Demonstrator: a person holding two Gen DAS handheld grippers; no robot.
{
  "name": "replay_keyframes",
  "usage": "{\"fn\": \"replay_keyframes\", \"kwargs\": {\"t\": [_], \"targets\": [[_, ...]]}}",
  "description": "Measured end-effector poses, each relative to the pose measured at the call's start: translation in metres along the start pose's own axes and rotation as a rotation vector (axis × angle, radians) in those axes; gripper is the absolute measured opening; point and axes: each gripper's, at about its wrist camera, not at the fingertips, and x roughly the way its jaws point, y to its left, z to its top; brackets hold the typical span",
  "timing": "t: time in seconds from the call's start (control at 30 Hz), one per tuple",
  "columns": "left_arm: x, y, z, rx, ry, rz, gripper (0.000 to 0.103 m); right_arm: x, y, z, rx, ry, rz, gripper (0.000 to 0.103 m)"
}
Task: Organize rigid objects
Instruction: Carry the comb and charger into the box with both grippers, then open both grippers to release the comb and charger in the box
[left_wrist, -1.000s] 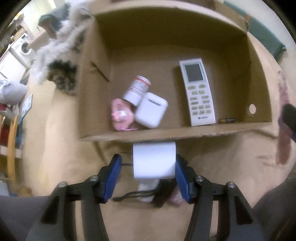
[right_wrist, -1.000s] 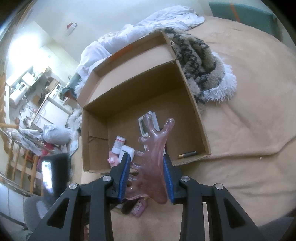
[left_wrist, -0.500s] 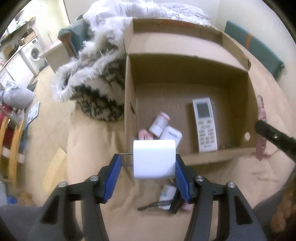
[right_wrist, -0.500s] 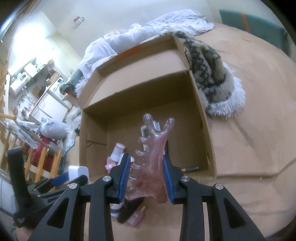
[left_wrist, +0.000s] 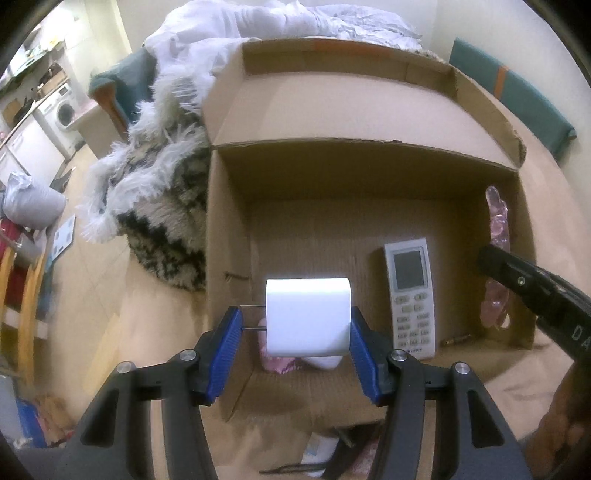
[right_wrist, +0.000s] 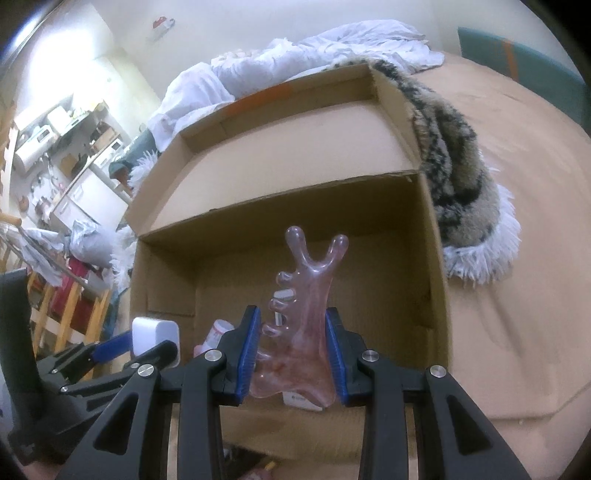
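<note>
white charger (left_wrist: 308, 317) in left gripper (left_wrist: 295, 347), above cardboard box (left_wrist: 369, 122)

Matt corrugated cardboard box (left_wrist: 229, 229) at centre, smooth white plastic charger (left_wrist: 308, 319) gleaming. Glossy translucent pink comb (right_wrist: 301, 332) at six o'clock; shaggy fur throw (right_wrist: 461, 192) at two.

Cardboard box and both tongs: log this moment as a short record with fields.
container: open cardboard box on a tan cover, flaps up
in box: white remote, face up; small brass-coloured item beside it; pink item, partly hidden
left tongs: closed on white plug adapter, prongs pointing left, above box's near edge
right tongs: closed on pink translucent comb-shaped tool, forked end forward, over box
beside box: furry patterned blanket
outside box: a few items at near edge, unclear
</note>
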Motion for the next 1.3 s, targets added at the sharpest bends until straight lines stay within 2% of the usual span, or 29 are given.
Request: {"fn": "replay_keyframes", "kwargs": {"t": [0.33,0.53,0.63,0.8,1.03,1.1,1.13,1.17,1.23,1.3], "targets": [[0.030,-0.014,0.010,0.024,0.025,0.010,0.053,0.031,0.003,0.006,-0.022,0.080,0.002,0.036],[0.047,-0.020,0.011,0.039,0.052,0.006,0.053,0.048,-0.001,0.001,0.009,0.152,-0.017,0.036],[0.052,-0.024,0.010,0.059,0.048,0.027,0.053,0.052,-0.007,0.000,0.036,0.175,-0.024,0.036],[0.051,-0.028,0.008,0.066,0.030,0.034,0.053,0.055,-0.011,0.000,0.066,0.187,-0.023,0.036],[0.052,-0.031,0.007,0.077,0.058,0.025,0.055,0.047,-0.018,0.004,0.099,0.163,0.004,0.038],[0.050,-0.033,0.006,0.077,0.063,0.011,0.060,0.041,-0.018,0.007,0.093,0.143,0.002,0.058],[0.048,-0.033,0.005,0.080,0.062,0.007,0.067,0.038,-0.017,0.008,0.086,0.123,-0.012,0.061],[0.045,-0.035,0.003,0.082,0.056,0.007,0.069,0.035,-0.016,0.010,0.079,0.110,-0.022,0.064],[0.038,-0.036,0.001,0.088,0.033,0.010,0.070,0.029,-0.016,0.013,0.080,0.089,-0.016,0.072],[0.033,-0.037,-0.001,0.091,0.027,0.016,0.070,0.024,-0.018,0.015,0.100,0.066,0.001,0.086]]}}
